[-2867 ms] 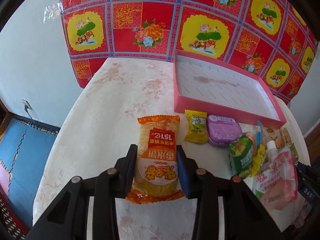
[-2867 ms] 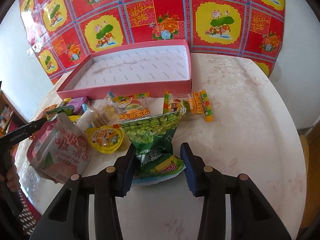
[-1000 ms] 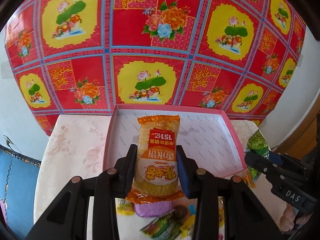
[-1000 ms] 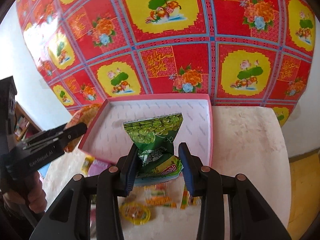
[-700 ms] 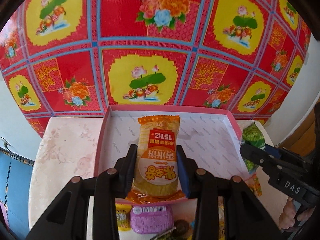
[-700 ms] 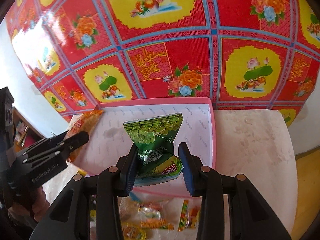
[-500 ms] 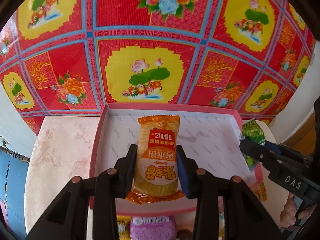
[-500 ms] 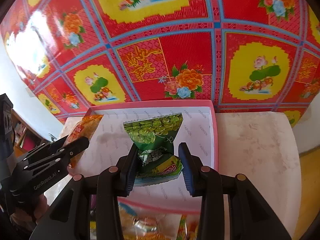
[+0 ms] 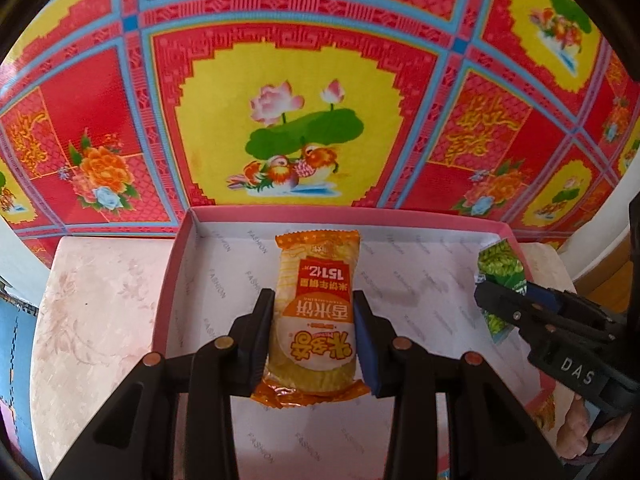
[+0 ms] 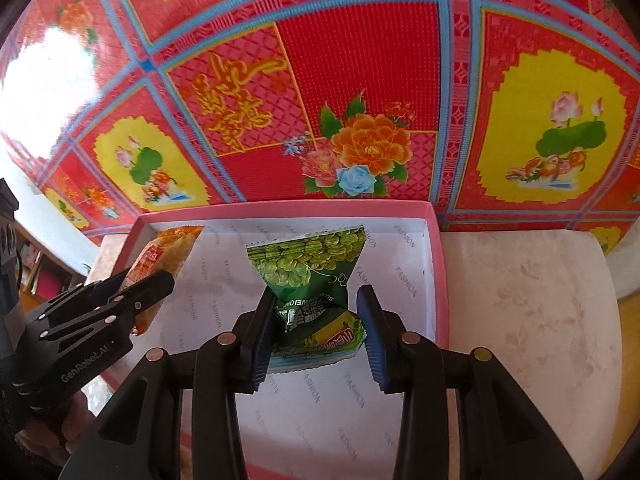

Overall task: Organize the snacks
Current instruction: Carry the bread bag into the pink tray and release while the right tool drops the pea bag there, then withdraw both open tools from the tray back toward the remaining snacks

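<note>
The left gripper's (image 9: 314, 334) black arms are running out past the bottom edge of the left wrist view, and its pads are covering both long sides of the orange rice cracker packet (image 9: 316, 312). The near rim of the pink box (image 9: 400, 213) is lying hidden behind those arms. In the right wrist view, the right gripper (image 10: 316, 330) is squeezing and hiding the waist of the green pea bag (image 10: 310, 280). A hand (image 9: 588, 432) is showing only partly at the corner, cut off by the frame.
</note>
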Tool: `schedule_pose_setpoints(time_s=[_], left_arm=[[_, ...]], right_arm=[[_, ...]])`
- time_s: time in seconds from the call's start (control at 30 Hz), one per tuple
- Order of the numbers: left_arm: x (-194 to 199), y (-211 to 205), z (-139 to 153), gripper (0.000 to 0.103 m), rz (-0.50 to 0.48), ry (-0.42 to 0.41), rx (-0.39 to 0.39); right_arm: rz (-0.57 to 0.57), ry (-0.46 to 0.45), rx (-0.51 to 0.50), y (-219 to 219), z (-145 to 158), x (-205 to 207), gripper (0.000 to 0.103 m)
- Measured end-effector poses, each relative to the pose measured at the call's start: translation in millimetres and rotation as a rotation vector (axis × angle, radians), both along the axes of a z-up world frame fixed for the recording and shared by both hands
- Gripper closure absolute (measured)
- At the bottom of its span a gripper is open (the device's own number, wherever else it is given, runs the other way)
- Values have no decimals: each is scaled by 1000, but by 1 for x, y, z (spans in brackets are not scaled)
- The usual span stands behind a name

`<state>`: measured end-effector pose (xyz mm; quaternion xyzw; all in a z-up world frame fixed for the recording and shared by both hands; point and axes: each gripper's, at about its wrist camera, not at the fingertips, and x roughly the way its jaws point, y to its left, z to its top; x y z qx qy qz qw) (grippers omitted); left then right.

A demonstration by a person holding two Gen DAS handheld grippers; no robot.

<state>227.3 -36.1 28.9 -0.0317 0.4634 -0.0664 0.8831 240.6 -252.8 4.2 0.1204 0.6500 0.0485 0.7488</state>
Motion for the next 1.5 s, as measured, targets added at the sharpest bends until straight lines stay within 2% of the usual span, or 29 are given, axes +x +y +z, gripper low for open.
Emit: schedule_pose_setpoints(time_s=[0.27, 0.37, 0.6, 0.83, 1.07, 1.27, 1.5], left_arm=[[17, -12, -11, 63, 2, 14, 13], [20, -21, -15, 63, -13, 15, 41], [22, -34, -14, 57, -13, 26, 37], [15, -33, 0, 57, 4, 10, 30], [-1, -27, 18, 57, 16, -11, 11], [-24, -24, 33, 57, 43, -14, -39], [-52, -10, 40, 57, 54, -9, -47]], right_arm=[[15, 12, -11, 13, -17, 6, 63], [21, 9, -17, 16, -19, 8, 62], [29, 3, -21, 23, -21, 10, 60], [39, -46, -33, 18, 0, 5, 49], [20, -74, -18, 13, 26, -5, 48], [-8, -77, -9, 5, 48, -25, 48], [-16, -89, -7, 2, 69, -43, 48]])
